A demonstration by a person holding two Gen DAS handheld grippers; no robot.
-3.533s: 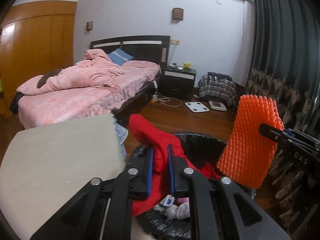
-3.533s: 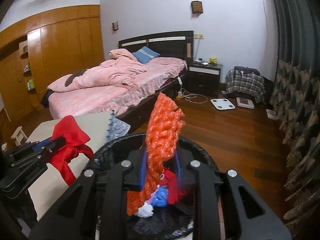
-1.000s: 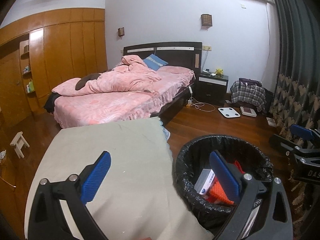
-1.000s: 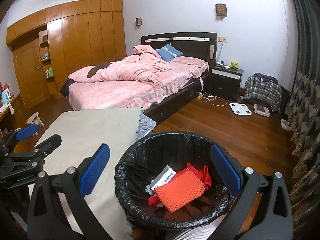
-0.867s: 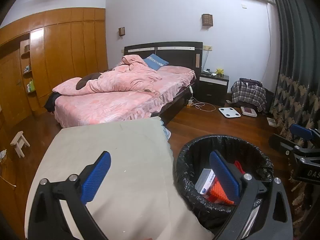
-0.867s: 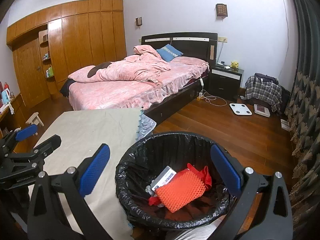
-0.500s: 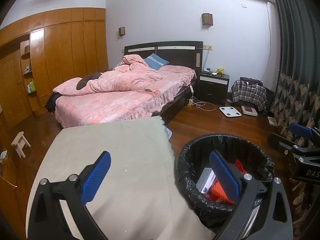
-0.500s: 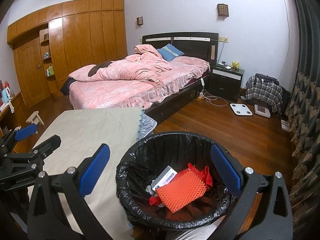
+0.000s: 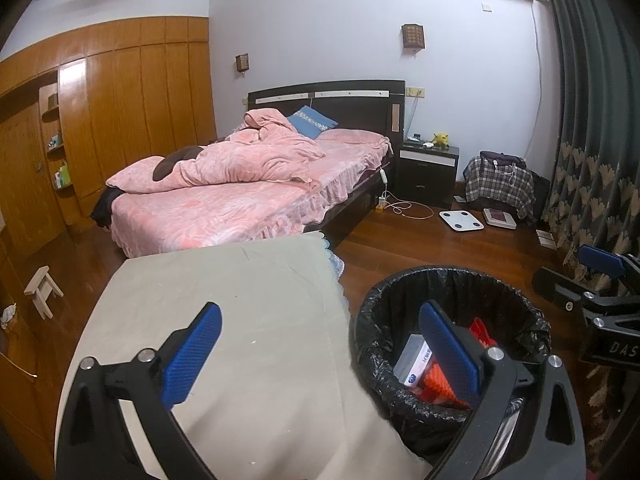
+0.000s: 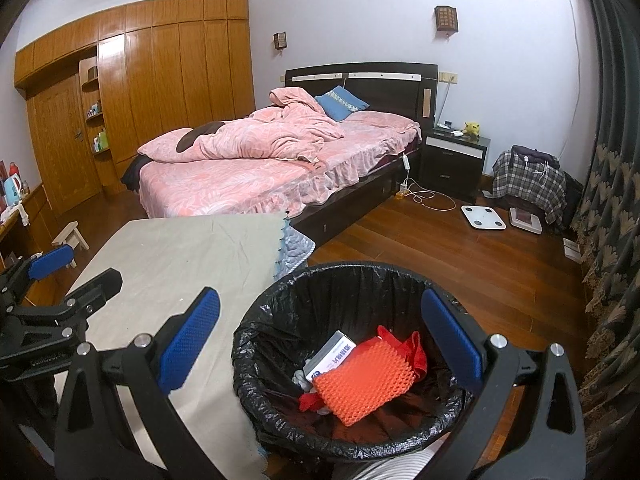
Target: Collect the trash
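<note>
Both the left gripper [image 9: 320,354] and the right gripper [image 10: 320,340] were held spread wide and empty. The trash lay inside the black-lined bin [image 10: 280,312]: an orange mesh piece [image 10: 362,384], a red cloth [image 10: 414,354] and a small box [image 10: 331,354]. The mesh and cloth were judged light and soft, best pinched at a free edge; the box, stiffer, across its narrow sides.
</note>
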